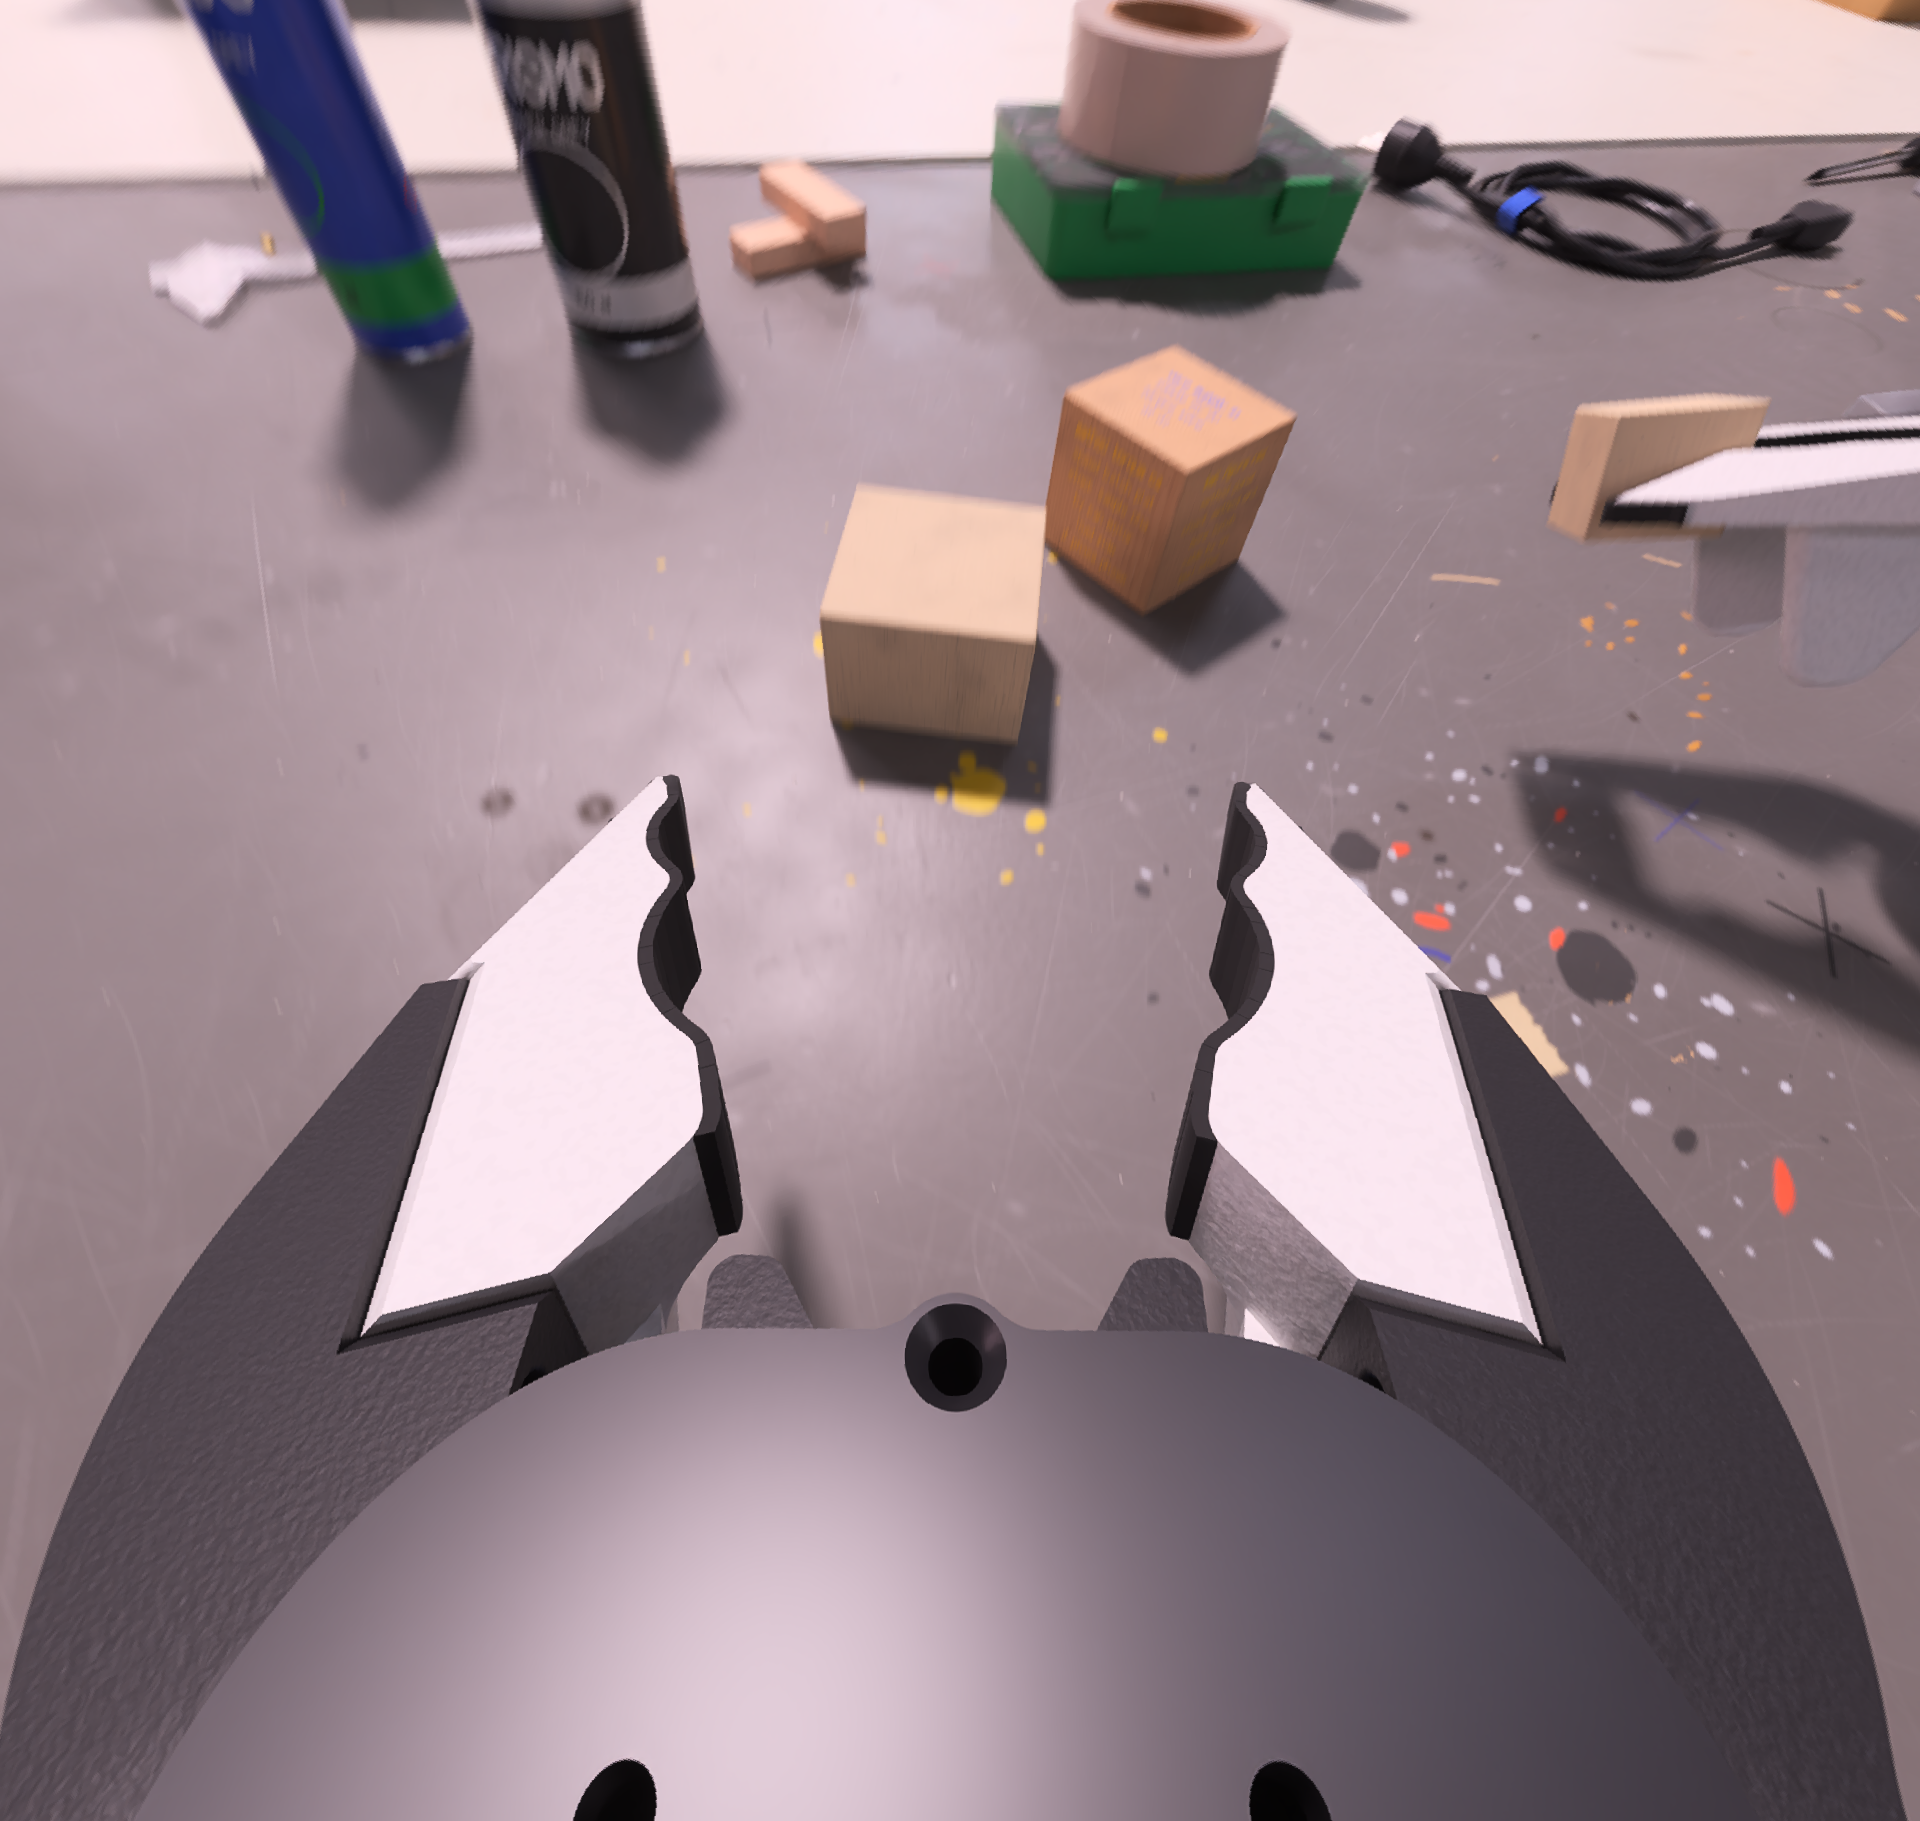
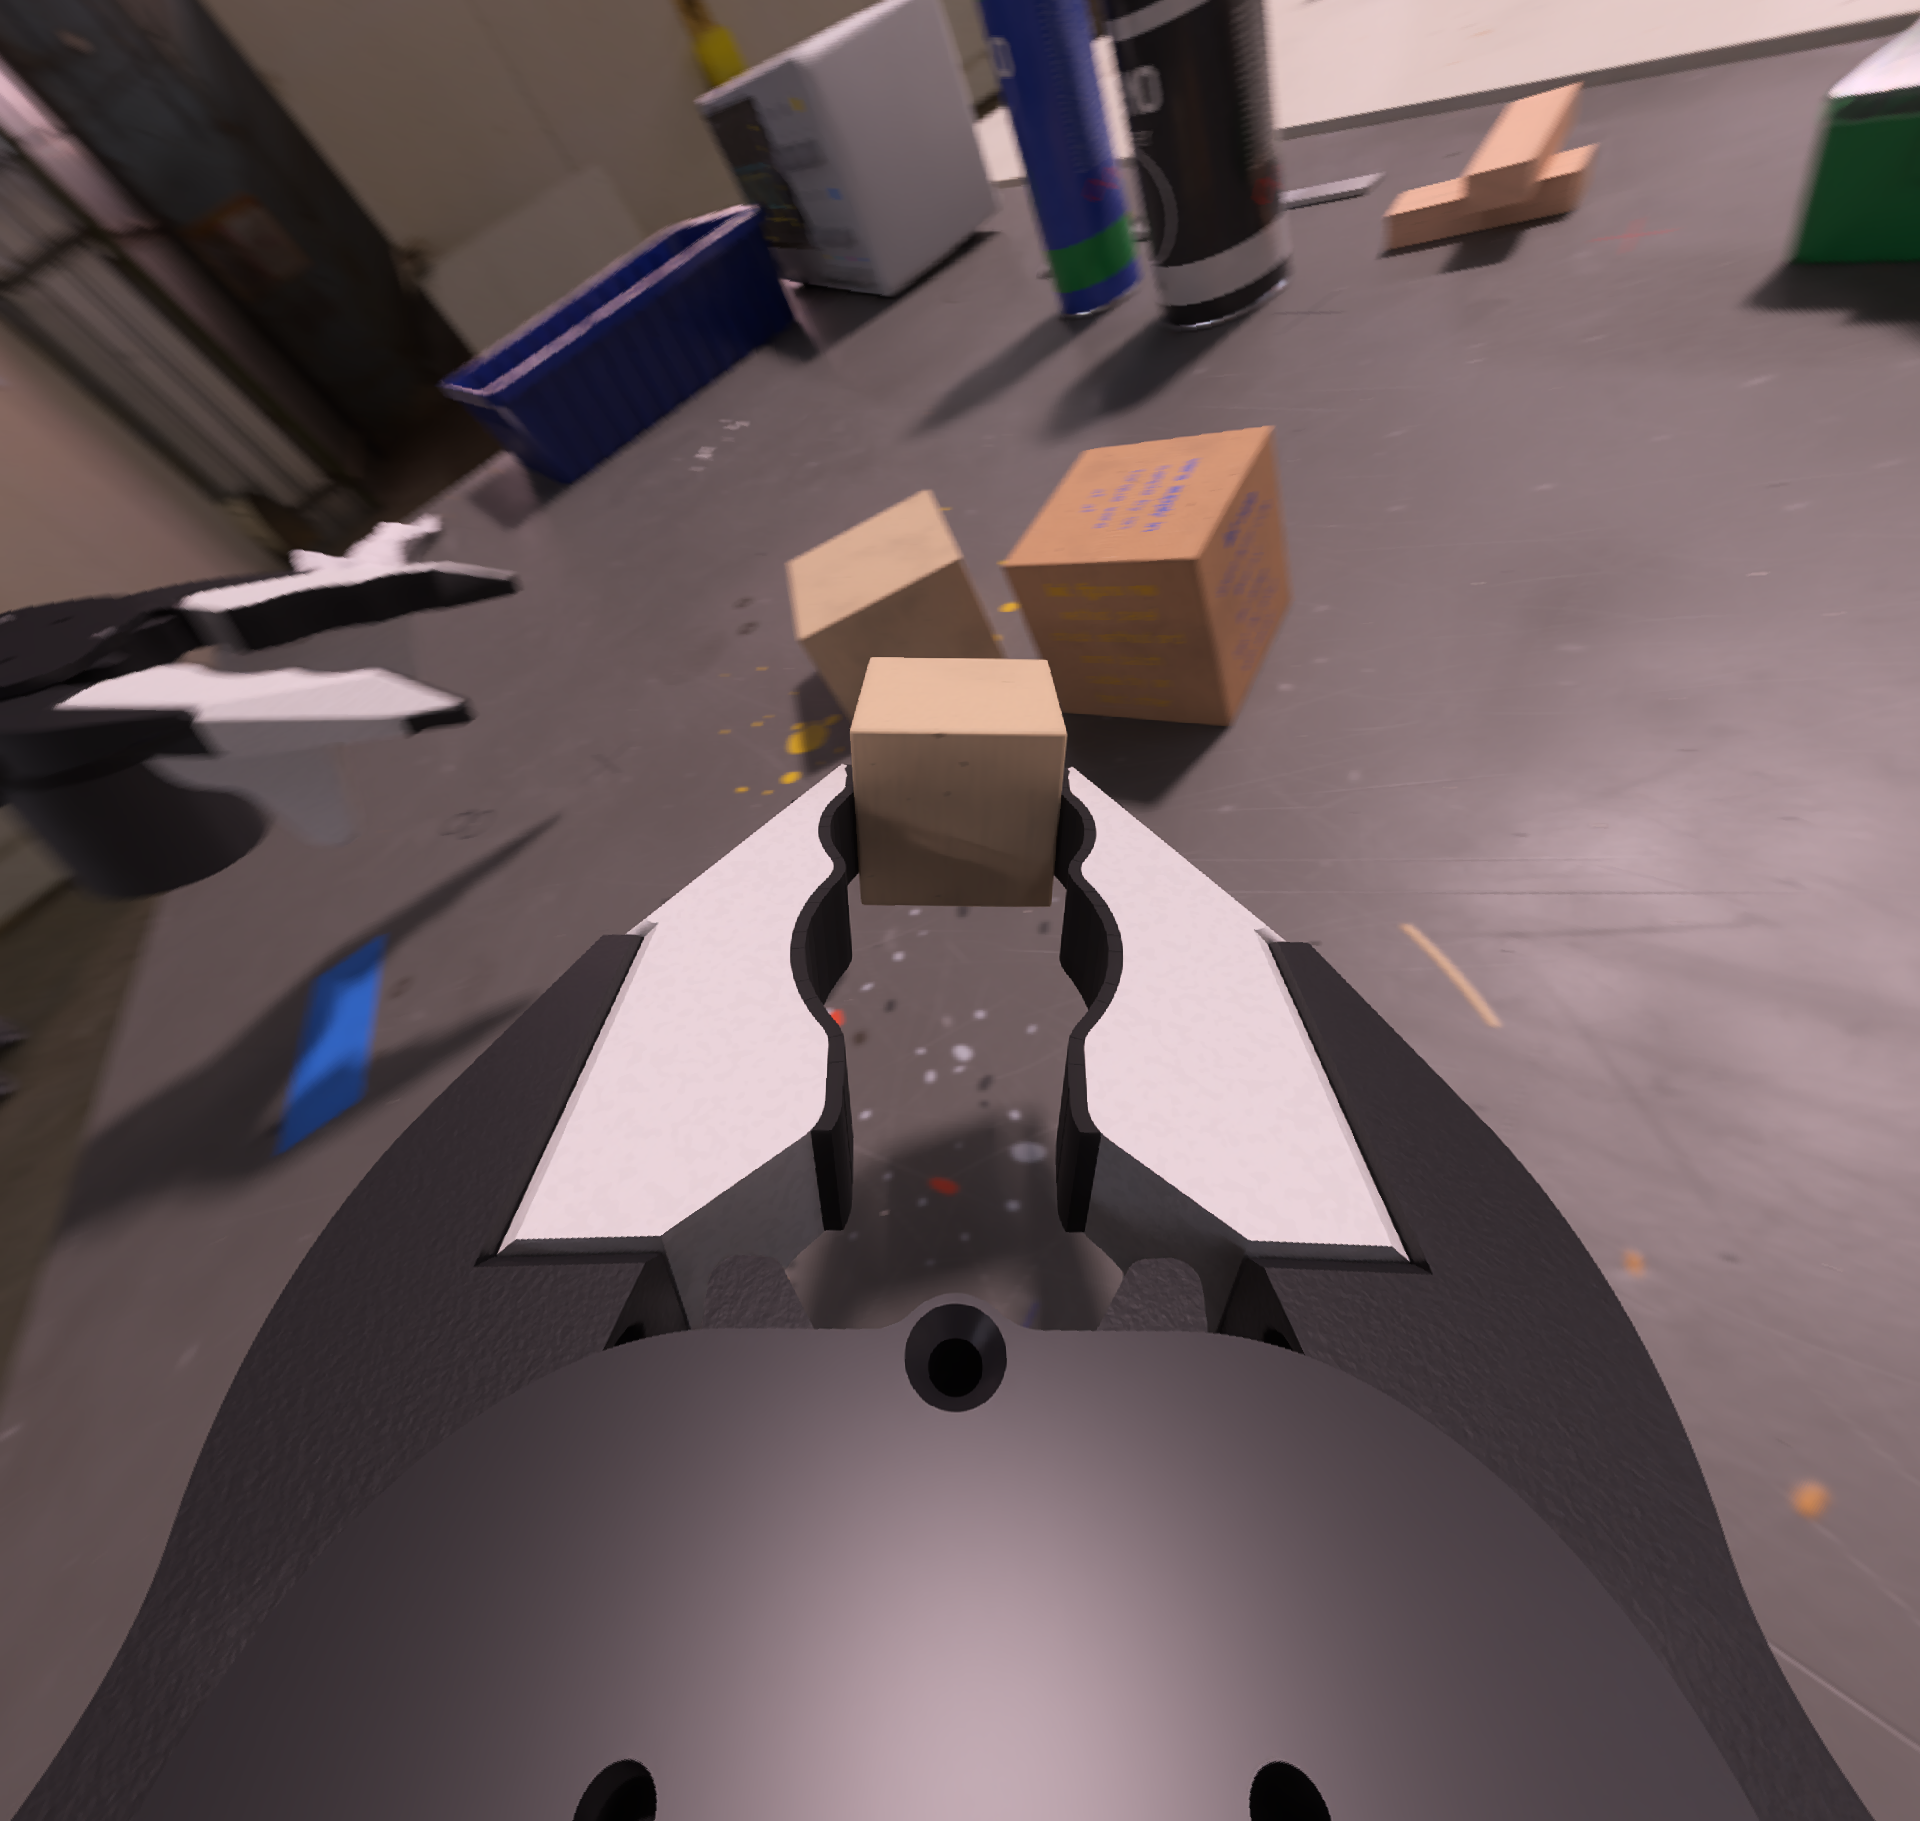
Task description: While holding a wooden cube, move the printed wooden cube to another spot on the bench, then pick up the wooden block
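Note:
My right gripper (image 2: 958, 784) is shut on a pale wooden cube (image 2: 958, 784) and holds it above the grey bench; it shows at the right edge of the left wrist view (image 1: 1652, 462). A darker printed wooden cube (image 1: 1164, 478) stands on the bench, also in the right wrist view (image 2: 1153, 576). A plain pale wooden block (image 1: 930, 613) sits just left of it, touching or nearly so; the right wrist view (image 2: 883, 582) shows it too. My left gripper (image 1: 956, 789) is open and empty, a short way in front of the plain block.
A blue spray can (image 1: 312, 140) and a black can (image 1: 587, 140) stand at the back left. Small stacked wood pieces (image 1: 800, 218), a green box (image 1: 1174, 202) with a tape roll (image 1: 1174, 83), and a black cable (image 1: 1600, 208) lie behind. A blue bin (image 2: 623, 337) stands at the bench's edge.

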{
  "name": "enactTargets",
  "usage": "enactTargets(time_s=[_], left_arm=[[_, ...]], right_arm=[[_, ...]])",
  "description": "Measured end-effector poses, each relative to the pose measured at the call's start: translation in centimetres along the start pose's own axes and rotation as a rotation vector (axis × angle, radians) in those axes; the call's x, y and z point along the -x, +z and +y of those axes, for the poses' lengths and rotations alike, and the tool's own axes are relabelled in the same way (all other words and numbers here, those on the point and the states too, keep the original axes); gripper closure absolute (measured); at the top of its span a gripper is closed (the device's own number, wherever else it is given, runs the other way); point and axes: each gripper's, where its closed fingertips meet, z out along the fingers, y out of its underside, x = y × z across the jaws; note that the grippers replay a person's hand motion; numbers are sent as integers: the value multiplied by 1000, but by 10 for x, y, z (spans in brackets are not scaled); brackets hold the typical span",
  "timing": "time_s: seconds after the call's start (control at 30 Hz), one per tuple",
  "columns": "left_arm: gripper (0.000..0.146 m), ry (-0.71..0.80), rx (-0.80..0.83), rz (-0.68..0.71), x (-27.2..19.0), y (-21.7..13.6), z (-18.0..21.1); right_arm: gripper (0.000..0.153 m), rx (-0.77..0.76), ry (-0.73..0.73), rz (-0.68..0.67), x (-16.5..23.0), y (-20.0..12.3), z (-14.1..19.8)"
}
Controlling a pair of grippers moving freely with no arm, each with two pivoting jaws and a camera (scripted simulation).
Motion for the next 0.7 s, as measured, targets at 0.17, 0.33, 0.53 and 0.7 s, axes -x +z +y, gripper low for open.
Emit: enactTargets(time_s=[0.17, 0.33, 0.53, 0.7], left_arm=[[44, -134, 54, -30, 0, -4, 33], [41, -130, 109, -93, 1, 4, 34], [41, 117, 291, -266, 10, 55, 15], [27, -74, 336, -141, -4, 100, -1]], right_arm=[[116, 35, -51, 93, -8, 3, 4], [116, 30, -45, 95, -4, 2, 4], [116, 79, -23, 66, 1, 6, 11], [116, 108, -15, 54, 3, 4, 12]])
